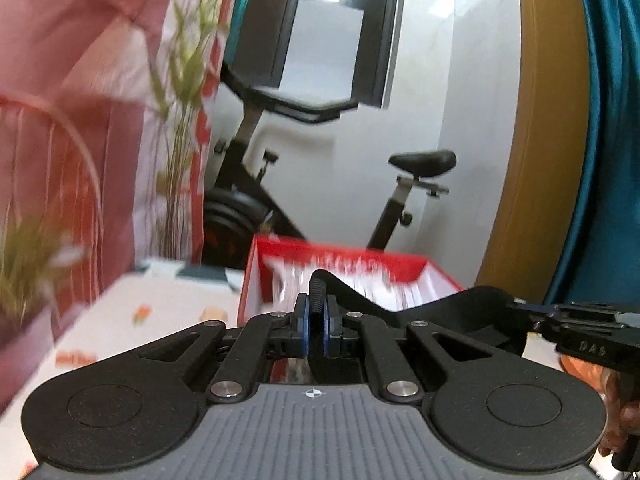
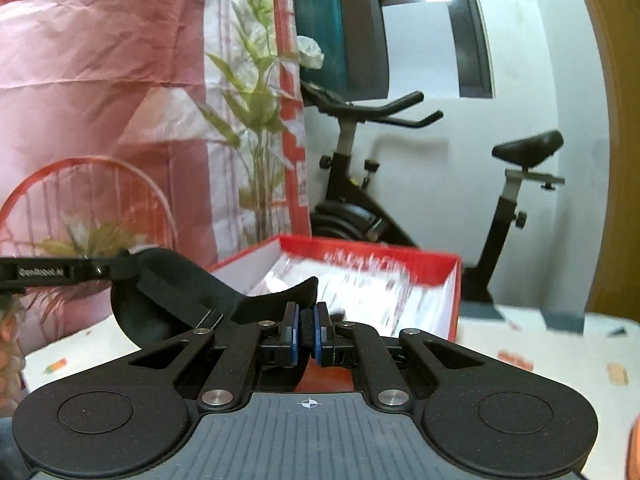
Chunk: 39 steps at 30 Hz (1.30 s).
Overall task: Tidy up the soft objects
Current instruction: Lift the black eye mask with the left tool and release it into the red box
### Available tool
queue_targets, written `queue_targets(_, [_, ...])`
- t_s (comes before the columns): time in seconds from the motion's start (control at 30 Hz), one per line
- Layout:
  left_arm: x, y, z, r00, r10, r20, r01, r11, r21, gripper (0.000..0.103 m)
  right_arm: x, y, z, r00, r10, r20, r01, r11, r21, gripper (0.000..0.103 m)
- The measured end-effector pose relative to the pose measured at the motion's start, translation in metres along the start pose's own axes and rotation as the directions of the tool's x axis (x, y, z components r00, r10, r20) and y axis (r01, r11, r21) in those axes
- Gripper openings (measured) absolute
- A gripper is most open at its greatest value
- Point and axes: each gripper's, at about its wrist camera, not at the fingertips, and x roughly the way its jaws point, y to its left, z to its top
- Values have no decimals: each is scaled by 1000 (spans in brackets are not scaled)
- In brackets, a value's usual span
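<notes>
Black strap (image 1: 400,304): soft band stretched between both grippers, hanging just in front of the box.
Left gripper (image 1: 316,320): jaws closed on one ribbed end.
Right gripper (image 2: 307,328): jaws closed on the other end.
Box (image 2: 452,280): red, open, on the table (image 1: 168,304).
Bike (image 2: 400,184): behind the box.
</notes>
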Motion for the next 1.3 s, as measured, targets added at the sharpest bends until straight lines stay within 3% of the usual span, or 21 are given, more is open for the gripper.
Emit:
queue_targets(0.17, [24, -9, 39, 999, 17, 48, -19, 999, 37, 7, 41, -10, 33, 999, -36, -1, 36, 999, -29, 7])
queue_targets(0.3, [61, -13, 56, 999, 37, 33, -38, 998, 43, 7, 80, -24, 43, 996, -79, -33, 78, 996, -30, 7])
queue_targets(0.5, [113, -22, 60, 997, 63, -37, -58, 991, 119, 7, 130, -40, 36, 985, -116, -129, 113, 993, -33, 7])
queue_targets(0.67, [153, -22, 46, 984, 69, -163, -43, 987, 158, 7, 159, -46, 17, 966, -104, -237, 106, 994, -5, 7])
queue_targets(0.87, [177, -12, 33, 958, 82, -275, -32, 983, 180, 7, 173, -49, 4, 951, -103, -291, 115, 993, 24, 7])
queue_targets(1.23, [188, -17, 20, 937, 49, -347, 17, 983, 184, 9, 171, -54, -2, 939, -112, -324, 137, 989, 55, 8])
queue_targets(1.3, [188, -16, 19, 935, 49, -351, 19, 982, 188, 14, 167, -55, 0, 938, -136, -319, 160, 986, 51, 14])
